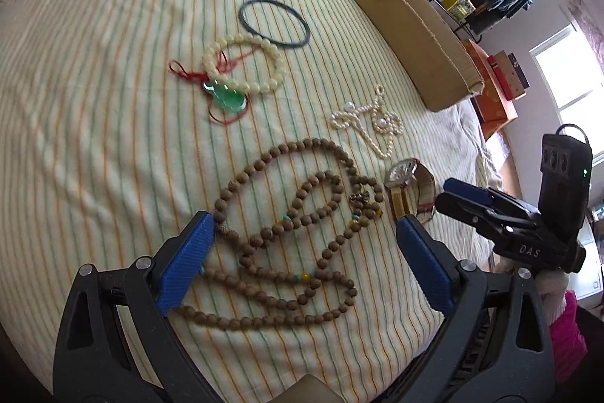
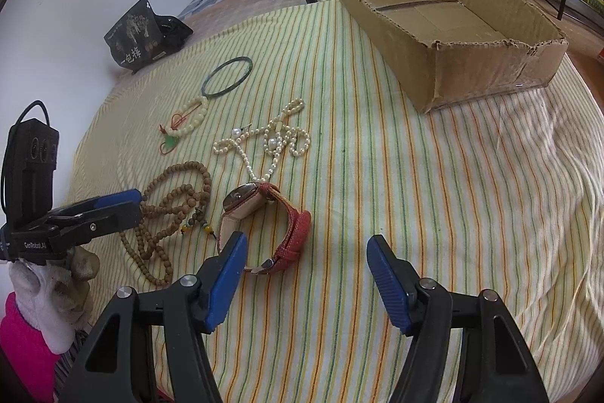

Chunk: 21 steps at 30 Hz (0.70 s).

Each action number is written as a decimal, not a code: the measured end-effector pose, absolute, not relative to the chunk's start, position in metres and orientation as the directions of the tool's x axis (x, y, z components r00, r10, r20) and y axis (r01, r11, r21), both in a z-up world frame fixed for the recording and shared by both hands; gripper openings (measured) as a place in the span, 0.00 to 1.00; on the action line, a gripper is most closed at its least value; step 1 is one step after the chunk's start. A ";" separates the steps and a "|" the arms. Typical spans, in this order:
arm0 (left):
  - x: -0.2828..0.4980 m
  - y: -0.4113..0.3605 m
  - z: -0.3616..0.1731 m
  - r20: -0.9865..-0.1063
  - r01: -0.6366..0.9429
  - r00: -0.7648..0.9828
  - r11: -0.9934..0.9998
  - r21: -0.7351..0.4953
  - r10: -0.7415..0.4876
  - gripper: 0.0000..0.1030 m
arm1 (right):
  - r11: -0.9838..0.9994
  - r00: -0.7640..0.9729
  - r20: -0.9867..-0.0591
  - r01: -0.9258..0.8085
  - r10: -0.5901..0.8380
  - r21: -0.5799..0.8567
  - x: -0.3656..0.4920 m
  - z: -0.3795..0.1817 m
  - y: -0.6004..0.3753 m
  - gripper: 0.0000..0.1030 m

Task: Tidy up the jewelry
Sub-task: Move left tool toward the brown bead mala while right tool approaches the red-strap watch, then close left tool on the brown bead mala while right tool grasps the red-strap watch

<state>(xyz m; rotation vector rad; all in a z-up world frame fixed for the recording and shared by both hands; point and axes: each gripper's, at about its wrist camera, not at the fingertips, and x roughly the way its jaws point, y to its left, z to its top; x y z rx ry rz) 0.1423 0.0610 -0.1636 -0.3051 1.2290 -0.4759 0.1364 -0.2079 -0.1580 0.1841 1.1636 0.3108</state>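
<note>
While both the left gripper (image 1: 305,237) and right gripper (image 2: 305,259) stand released, the wooden bead mala (image 1: 298,233), looped at the left gripper's 12 o'clock, risks snagging the wristwatch (image 2: 264,214) just beside it.

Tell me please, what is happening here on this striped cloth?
A person holds two tongs over jewelry spread on the striped cloth. The left tongs are open above the long brown wooden bead necklace. The right tongs are open near the red-strapped wristwatch. Nothing is gripped yet, and the brown cardboard box looks empty.
</note>
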 end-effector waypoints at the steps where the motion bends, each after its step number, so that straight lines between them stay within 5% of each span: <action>1: 0.141 0.059 -0.163 -0.830 0.199 0.257 0.867 -0.457 -0.496 0.96 | 0.943 0.359 -0.872 -0.145 0.333 0.301 0.137 -0.159 -0.207 0.67; 7: 0.123 0.037 -0.161 -0.870 0.289 0.269 0.896 -0.336 -0.413 0.94 | 0.942 0.342 -0.877 -0.126 0.336 0.312 0.143 -0.165 -0.206 0.62; 15: 0.114 0.013 -0.168 -0.912 0.337 0.328 0.932 -0.129 -0.245 0.75 | 0.946 0.326 -0.888 -0.106 0.323 0.305 0.145 -0.170 -0.202 0.54; 21: 0.124 0.011 -0.170 -0.910 0.318 0.359 0.944 -0.091 -0.209 0.58 | 0.959 0.326 -0.902 -0.111 0.283 0.261 0.148 -0.175 -0.192 0.48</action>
